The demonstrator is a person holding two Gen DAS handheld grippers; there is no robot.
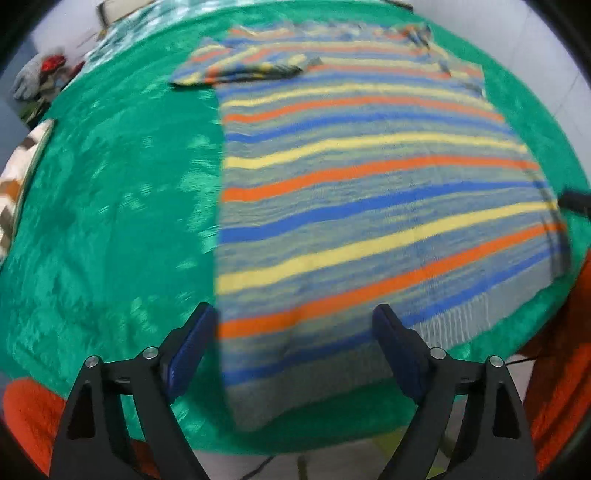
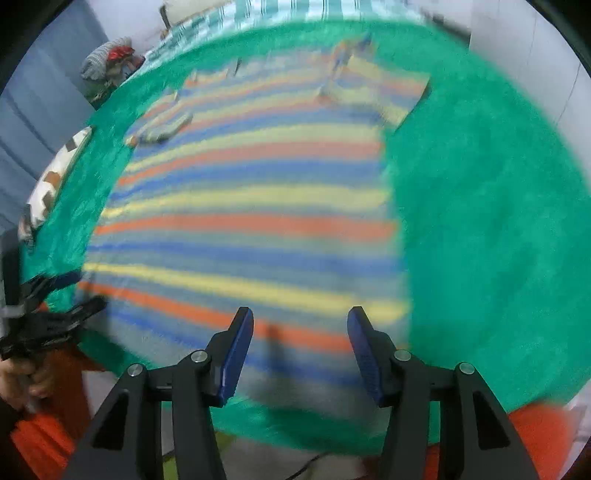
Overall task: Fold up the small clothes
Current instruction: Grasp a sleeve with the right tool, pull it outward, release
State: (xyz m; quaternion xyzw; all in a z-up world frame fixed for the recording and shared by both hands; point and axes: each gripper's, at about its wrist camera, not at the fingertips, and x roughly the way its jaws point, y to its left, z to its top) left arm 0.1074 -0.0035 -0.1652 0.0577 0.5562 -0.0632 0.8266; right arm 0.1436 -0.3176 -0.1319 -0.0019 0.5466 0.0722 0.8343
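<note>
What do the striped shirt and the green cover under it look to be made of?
Shirt: probably a soft knit, matte; ribbed hem visible, lies limp and flat. Green cover: likely plush or velvety fabric; patchy sheen across its pile. Blur leaves both uncertain.

Green fuzzy cloth [image 1: 110, 206] covers the tabletop, shiny in patches. Far edge: teal-and-white striped fabric [image 2: 280, 11]. Far left corner: heap of clothes [image 2: 107, 62], grey knit with something red on top, too blurred to say more. Left edge: white cushion with brown zigzag pattern [image 1: 18, 177], probably a pillow. Orange fabric [image 1: 29, 417] at the near corners, below the tabletop edge.
</note>
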